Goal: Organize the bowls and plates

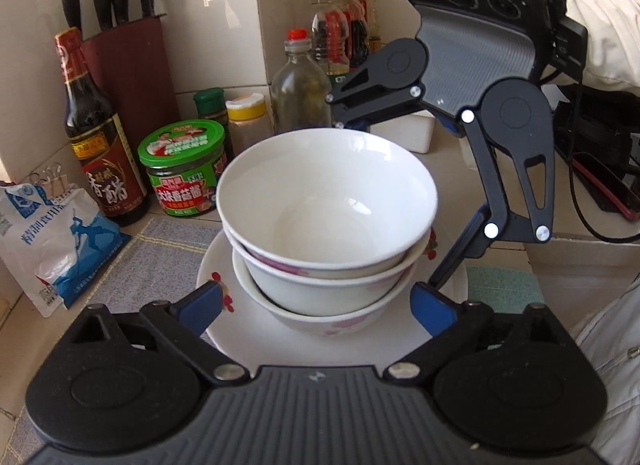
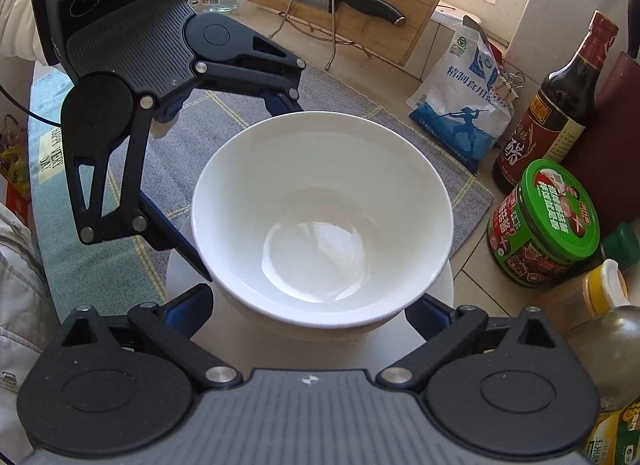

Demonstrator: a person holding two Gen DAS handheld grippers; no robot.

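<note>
Both tongs, the left gripper and the right gripper, stood spread wide around the stacked bowls, pinching nothing
The three nested bowls sat on a white plate upon a grey mat, straight ahead between each pair of fingers, equally near both hands; the left view showed all three bowls, the right view mostly the top bowl
</note>
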